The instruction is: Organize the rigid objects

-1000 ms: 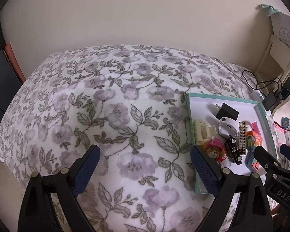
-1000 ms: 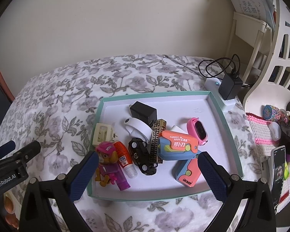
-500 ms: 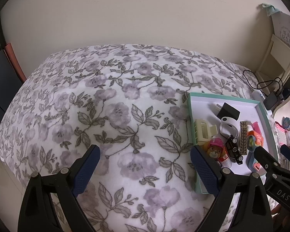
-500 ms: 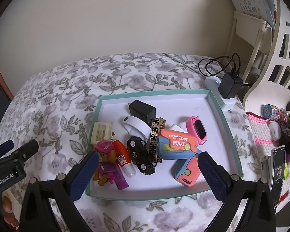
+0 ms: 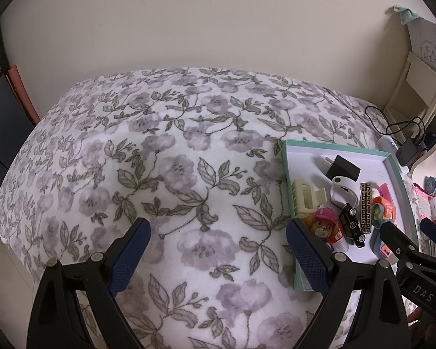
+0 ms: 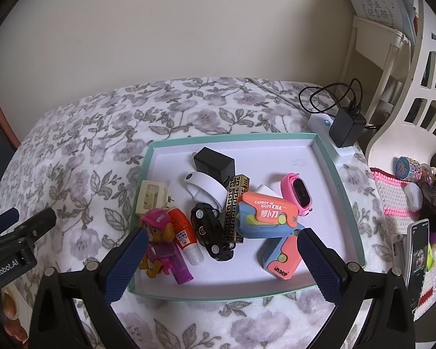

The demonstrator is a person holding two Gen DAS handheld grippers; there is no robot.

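The shallow teal-rimmed cardboard tray (image 6: 338, 180) sits on the bed's white blanket with its grey-purple flower print (image 5: 165, 157), and every small hard item I can see lies piled inside it, towards its near left half. The right gripper (image 6: 222, 250) hangs just over the tray's near edge with its blue-padded fingers spread wide and nothing between them. The left gripper (image 5: 216, 242) is equally wide and empty, but it faces bare blanket, with the tray off to its right; so the right hand is plainly the nearer one to the heap.

Straight ahead of the right gripper lie the glossy black toy car (image 6: 210, 229) and the dark bar with a gold key pattern (image 6: 235, 209), both with their long axes running away from the gripper, so the fingers would close across their narrow width. The orange-and-blue plastic toy knife marked "CARROT KNIFE" (image 6: 266, 216) lies crosswise on top of the pile, resting against the bar. The pink-capped plastic pup figure (image 6: 160, 238) lies just beside the left finger pad, with a small orange-and-white tube (image 6: 186, 237) touching it.

Further back are a black plug-in charger block (image 6: 215, 165), a white wrist band (image 6: 203, 189), a cream hair claw clip (image 6: 151, 197) leaning on the left rim, a pink child's watch (image 6: 298, 196) and a second orange-and-blue toy (image 6: 280, 257).

Whether this jumble is a sorted load or one awaiting sorting, I cannot tell.
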